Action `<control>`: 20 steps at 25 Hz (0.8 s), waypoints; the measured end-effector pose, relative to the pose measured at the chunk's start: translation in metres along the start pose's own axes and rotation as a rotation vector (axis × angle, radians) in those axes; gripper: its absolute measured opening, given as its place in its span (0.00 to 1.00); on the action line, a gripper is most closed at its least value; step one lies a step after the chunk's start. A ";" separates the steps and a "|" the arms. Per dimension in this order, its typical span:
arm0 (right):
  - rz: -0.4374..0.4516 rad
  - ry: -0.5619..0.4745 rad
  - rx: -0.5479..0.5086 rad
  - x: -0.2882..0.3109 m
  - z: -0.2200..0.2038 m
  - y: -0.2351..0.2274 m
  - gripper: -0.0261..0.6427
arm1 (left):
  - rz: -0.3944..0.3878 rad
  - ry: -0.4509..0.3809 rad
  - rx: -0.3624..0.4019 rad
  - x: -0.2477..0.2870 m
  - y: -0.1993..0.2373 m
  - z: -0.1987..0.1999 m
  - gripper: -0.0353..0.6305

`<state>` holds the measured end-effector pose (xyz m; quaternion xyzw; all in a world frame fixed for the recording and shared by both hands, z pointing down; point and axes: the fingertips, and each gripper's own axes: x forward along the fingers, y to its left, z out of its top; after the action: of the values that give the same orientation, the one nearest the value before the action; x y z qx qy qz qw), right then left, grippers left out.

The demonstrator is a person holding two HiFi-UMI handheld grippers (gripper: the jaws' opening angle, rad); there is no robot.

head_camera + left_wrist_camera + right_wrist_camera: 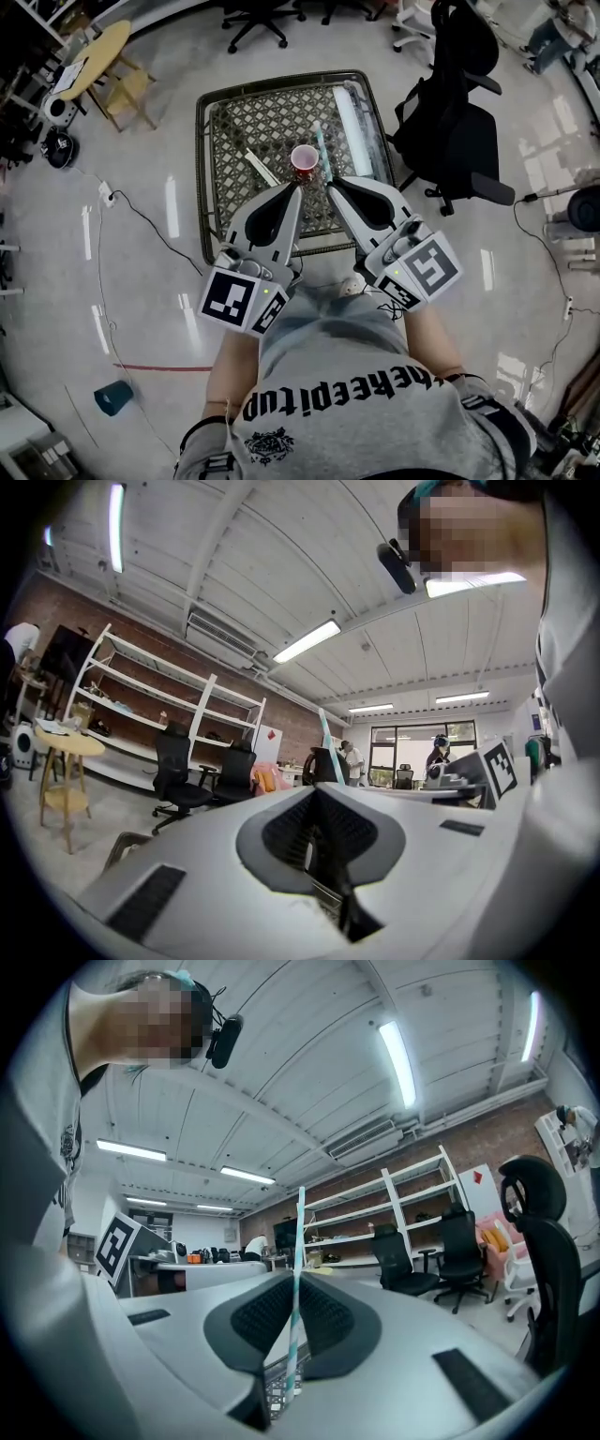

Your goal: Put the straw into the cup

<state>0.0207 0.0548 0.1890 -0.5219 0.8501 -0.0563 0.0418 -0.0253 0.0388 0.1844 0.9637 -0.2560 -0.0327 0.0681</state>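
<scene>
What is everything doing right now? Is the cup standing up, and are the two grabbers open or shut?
Right gripper: shut on the straw.
Left gripper: shut, nothing in it.
Straw: pinched between the right gripper's jaws, not in the cup yet.
Cup: standing upright on the mesh table, no straw inside.
White stick: lying flat on the table, left of the cup.

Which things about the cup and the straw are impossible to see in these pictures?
- Red cup: neither gripper view shows it; its inside is too small in the head view.
- Straw, lower end: hidden between the jaws of the right hand-held gripper.
- Left hand-held gripper touching cup or not: too small, head view.
</scene>
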 end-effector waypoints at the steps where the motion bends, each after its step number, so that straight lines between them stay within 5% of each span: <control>1: -0.008 0.000 -0.001 0.004 0.000 0.000 0.11 | -0.008 0.001 -0.001 0.000 0.004 0.000 0.12; 20: -0.174 -0.008 0.005 0.052 -0.007 -0.005 0.11 | -0.174 0.034 -0.012 0.013 0.054 0.001 0.12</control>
<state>0.0005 0.0070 0.1962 -0.5939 0.8013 -0.0598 0.0416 -0.0406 -0.0141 0.1908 0.9822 -0.1702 -0.0239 0.0753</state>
